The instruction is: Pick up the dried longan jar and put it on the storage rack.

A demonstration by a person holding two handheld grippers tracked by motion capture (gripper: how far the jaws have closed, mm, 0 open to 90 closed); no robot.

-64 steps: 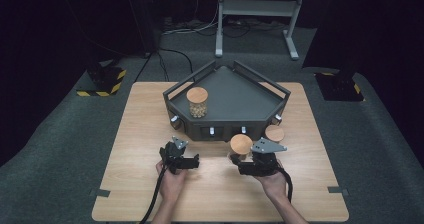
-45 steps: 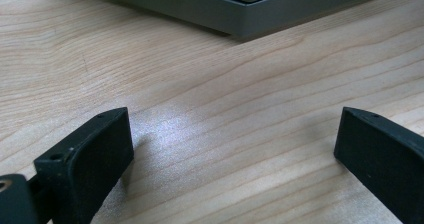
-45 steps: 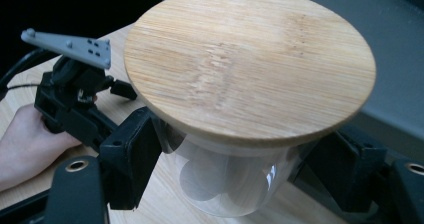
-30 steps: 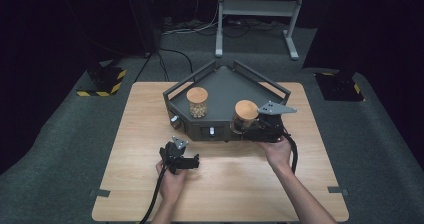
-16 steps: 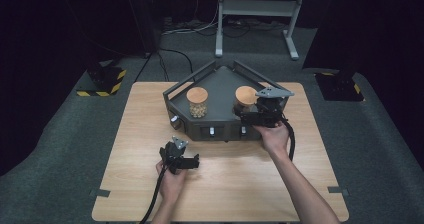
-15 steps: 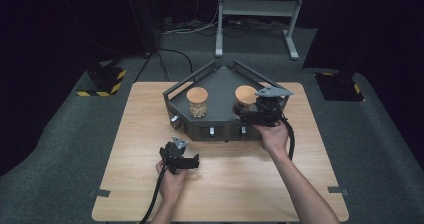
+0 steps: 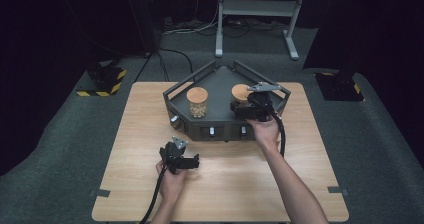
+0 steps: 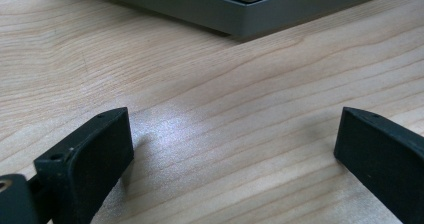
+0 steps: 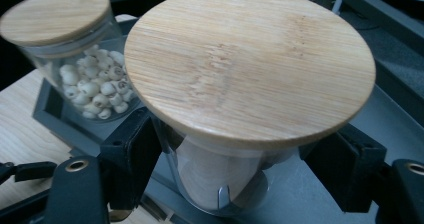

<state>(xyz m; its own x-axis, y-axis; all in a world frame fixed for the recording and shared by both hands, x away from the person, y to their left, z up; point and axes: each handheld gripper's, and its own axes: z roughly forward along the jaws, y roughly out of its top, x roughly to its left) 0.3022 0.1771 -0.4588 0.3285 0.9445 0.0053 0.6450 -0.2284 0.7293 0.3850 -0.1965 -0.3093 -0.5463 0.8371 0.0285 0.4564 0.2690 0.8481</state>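
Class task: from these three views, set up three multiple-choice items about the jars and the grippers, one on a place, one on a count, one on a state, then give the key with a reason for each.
1. Where is the jar of pale beads?
A. on the bare table
B. in the grey tray
C. on the floor

2. How many jars with wooden lids are there?
A. one
B. two
C. four

3. How do the jaws of the left gripper stand?
A. wide apart with nothing between them
B. shut on a jar
C. shut on a lid

Key: 1 B, the high view shows it standing inside the tray's walls. 2 B, the bead jar and the jar held by the right gripper. 3 A, the left gripper view shows only table wood between them.
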